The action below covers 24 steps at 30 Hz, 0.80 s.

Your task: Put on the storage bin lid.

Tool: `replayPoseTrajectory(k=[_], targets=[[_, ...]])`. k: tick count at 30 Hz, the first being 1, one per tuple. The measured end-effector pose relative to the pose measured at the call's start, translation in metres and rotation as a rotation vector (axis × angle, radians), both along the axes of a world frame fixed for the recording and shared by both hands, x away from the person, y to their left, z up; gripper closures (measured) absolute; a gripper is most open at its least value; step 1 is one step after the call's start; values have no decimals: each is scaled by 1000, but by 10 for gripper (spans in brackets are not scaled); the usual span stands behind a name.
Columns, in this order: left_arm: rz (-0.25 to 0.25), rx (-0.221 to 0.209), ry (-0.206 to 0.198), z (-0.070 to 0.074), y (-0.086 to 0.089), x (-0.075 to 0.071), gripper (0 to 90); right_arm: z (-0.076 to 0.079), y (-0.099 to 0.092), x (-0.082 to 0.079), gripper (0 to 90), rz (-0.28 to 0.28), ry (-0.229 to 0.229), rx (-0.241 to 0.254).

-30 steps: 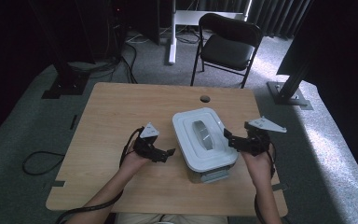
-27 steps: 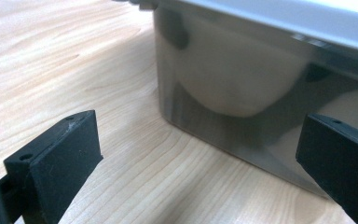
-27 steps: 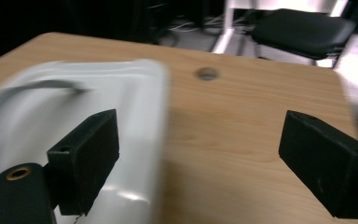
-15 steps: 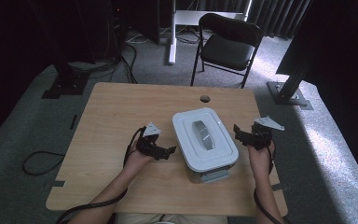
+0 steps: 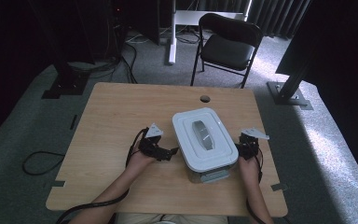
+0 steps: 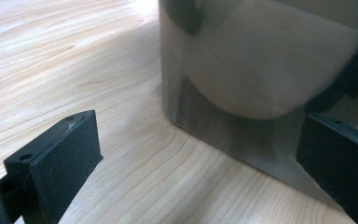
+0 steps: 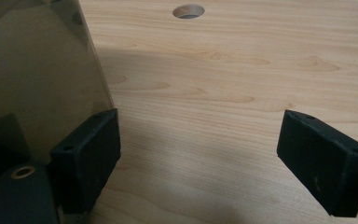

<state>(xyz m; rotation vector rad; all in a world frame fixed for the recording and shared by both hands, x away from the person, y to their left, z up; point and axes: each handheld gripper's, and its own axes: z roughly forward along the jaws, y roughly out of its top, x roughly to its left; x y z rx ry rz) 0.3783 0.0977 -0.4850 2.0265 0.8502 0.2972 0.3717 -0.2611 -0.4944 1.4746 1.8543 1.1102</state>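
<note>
High view: lidded container (image 5: pixel 204 140) between spread left gripper (image 5: pixel 167 153) and right gripper (image 5: pixel 243 145), chair (image 5: pixel 228 46) beyond

Most of the table (image 5: pixel 107 121) is bare wood, so there's loads of room on the left half and along the far edge to slide a gripper around. The one big obstacle is the lidded container (image 5: pixel 205 137) sitting right of centre. The left gripper (image 5: pixel 165 153) is just beside its left wall with jaws spread wide, the corner of the box sitting right between them in the left gripper view. The right gripper (image 5: pixel 246 145) is squeezed between the box's right wall and the table edge (narrow strip there), jaws also apart. The cable hole (image 5: pixel 205 99) lies beyond the box.
</note>
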Motion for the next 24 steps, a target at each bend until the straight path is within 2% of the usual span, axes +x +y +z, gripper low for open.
replayPoseTrajectory(k=[7,15,24], targets=[[4,11,4,-3,-1,4,6,-1,2,-1,141,21,23,27],[45,37,-10,-1,11,10,6,-5,16,1,134,98,51,87],[89,46,-10,1,32,17,6,-2,41,8,141,124,56,44]])
